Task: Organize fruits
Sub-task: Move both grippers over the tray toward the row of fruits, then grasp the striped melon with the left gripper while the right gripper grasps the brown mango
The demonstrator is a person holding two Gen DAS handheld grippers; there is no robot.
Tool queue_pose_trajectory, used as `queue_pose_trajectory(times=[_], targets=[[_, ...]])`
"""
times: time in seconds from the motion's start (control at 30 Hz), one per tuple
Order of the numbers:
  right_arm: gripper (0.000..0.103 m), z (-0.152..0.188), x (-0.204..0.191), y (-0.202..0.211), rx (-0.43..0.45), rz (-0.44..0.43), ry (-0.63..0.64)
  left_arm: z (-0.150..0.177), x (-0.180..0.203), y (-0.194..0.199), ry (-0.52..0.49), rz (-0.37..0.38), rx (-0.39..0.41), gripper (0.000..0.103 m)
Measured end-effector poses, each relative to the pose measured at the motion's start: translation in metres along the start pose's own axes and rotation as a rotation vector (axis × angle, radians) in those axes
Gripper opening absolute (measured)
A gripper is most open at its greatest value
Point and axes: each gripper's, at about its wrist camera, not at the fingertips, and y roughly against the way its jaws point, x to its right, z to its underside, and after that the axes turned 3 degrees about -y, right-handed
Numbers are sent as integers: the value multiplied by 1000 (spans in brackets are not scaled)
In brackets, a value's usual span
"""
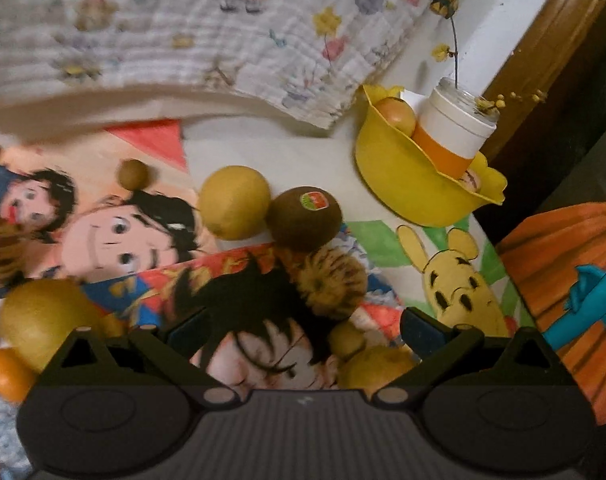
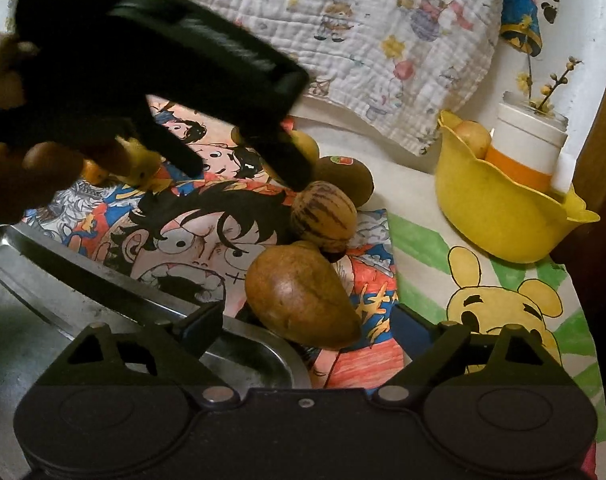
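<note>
Fruit lies scattered on a table spread with cartoon drawings.

Left wrist view, left to right: a yellow-green fruit (image 1: 43, 316) sits at lower left beside a small orange fruit (image 1: 9, 374). A little round brown fruit (image 1: 133, 174) lies higher up. At centre a yellow round fruit (image 1: 235, 202) touches a kiwi (image 1: 305, 218) with a sticker. Below them lies a striped fruit (image 1: 331, 284), blurred. The left gripper (image 1: 303, 330) stands wide apart with nothing between its fingers (image 1: 423, 330). At upper right a yellow bowl (image 1: 399, 188) holds a pinkish fruit (image 1: 397, 114) and a white and orange cup (image 1: 455, 132) carrying a twig.

Right wrist view, left to right: a metal tray (image 2: 83, 300) occupies the lower left. A person's hand (image 2: 27, 176) holds the left gripper, dark and blurred, across the upper left. At centre a brown mango (image 2: 303, 296) lies just ahead of the right gripper (image 2: 311, 330); its fingers (image 2: 201, 330) are spread, flanking the mango's near end without pressing it. The bowl sits at right on a yellow bear drawing (image 2: 503, 312).
</note>
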Motion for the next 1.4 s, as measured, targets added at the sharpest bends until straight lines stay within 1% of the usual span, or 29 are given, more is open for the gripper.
queue_pose_trajectory(times=[0.13, 0.23, 0.37, 0.43, 0.73, 0.83, 0.97, 1.13, 1.4], targets=[[88, -3, 1, -3, -11, -26, 6, -12, -5, -24, 58, 26, -52, 98], [88, -5, 1, -5, -15, -39, 8, -15, -4, -38, 62, 10, -81, 93], [88, -7, 2, -8, -18, -53, 11, -16, 1, -47, 56, 11, -85, 91], [87, -9, 4, -11, -21, -66, 5, -18, 5, -51, 56, 16, -95, 84], [76, -13, 21, -20, -54, -180, -104, -22, 6, -59, 76, 19, -107, 66], [69, -14, 22, -23, -59, -172, -115, -22, 7, -62, 81, 33, -114, 59], [66, -17, 17, -26, -56, -146, -96, -22, 7, -64, 88, 33, -110, 59], [63, -16, 14, -26, -26, -136, -76, -20, 3, -62, 103, 42, -99, 57], [61, -12, 17, -18, 10, -145, -111, -14, -2, -47, 128, 70, -76, 57]])
